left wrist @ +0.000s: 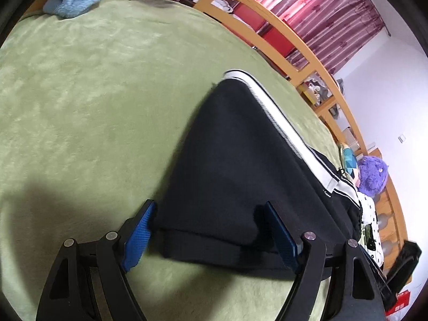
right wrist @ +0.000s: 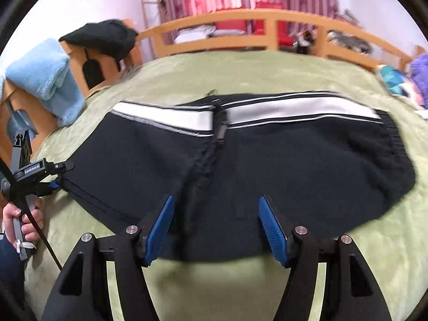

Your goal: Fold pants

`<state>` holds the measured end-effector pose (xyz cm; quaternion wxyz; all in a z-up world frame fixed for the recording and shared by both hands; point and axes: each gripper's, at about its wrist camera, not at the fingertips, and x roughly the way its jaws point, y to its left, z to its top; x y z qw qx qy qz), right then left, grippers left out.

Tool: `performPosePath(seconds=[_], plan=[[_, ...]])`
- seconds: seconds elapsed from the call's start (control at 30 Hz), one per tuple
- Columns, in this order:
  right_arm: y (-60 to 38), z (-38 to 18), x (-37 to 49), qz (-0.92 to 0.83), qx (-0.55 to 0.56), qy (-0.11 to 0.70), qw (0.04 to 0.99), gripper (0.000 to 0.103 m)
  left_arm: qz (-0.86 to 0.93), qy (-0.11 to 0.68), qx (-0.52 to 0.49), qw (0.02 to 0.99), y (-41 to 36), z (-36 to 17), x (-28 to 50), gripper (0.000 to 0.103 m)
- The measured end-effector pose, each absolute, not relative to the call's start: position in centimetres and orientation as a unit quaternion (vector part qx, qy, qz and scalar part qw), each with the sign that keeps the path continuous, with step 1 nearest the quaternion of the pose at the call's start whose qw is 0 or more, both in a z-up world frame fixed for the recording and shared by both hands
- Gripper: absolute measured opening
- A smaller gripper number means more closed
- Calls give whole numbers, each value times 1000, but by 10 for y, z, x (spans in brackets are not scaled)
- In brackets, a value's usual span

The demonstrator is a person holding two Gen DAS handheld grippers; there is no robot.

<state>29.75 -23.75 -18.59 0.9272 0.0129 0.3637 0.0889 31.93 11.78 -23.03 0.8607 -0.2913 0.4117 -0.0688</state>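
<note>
Black pants with a white side stripe lie folded on a green blanket. They also show in the left wrist view. My left gripper is open, its blue pads on either side of the pants' near end, low over the blanket. In the right wrist view the left gripper sits at the pants' left end. My right gripper is open, its pads straddling the near edge of the pants by a raised fold of cloth.
A light blue fluffy towel lies at the bed's far left corner. A wooden bed rail runs along the far side. A purple plush toy and patterned cloth lie at the right. A black garment hangs on a bedpost.
</note>
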Motion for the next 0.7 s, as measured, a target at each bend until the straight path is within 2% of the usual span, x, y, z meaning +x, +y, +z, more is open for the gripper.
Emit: performPosePath(seconds=[0.03, 0.1, 0.13, 0.17, 0.23, 0.43, 0.6, 0.7], plan=[[-240, -184, 294, 80, 12, 360, 929, 64, -69, 412, -290, 861, 115, -231, 322, 78], [-255, -182, 281, 57, 24, 353, 934, 64, -59, 412, -283, 864, 111, -229, 325, 63], [-262, -182, 278, 48, 31, 354, 934, 64, -53, 411, -286, 864, 111, -228, 326, 53], [-270, -183, 274, 35, 39, 356, 933, 64, -48, 408, -292, 864, 113, -227, 326, 34], [-285, -185, 267, 19, 59, 361, 930, 64, -58, 390, -302, 868, 119, -216, 323, 20], [-319, -184, 247, -24, 65, 371, 926, 64, -70, 340, -307, 886, 121, -169, 304, 17], [-331, -182, 234, -32, 58, 380, 923, 64, -72, 331, -347, 875, 139, -163, 285, 16], [-333, -183, 229, -25, 64, 382, 922, 64, -63, 328, -335, 881, 140, -161, 275, 16]])
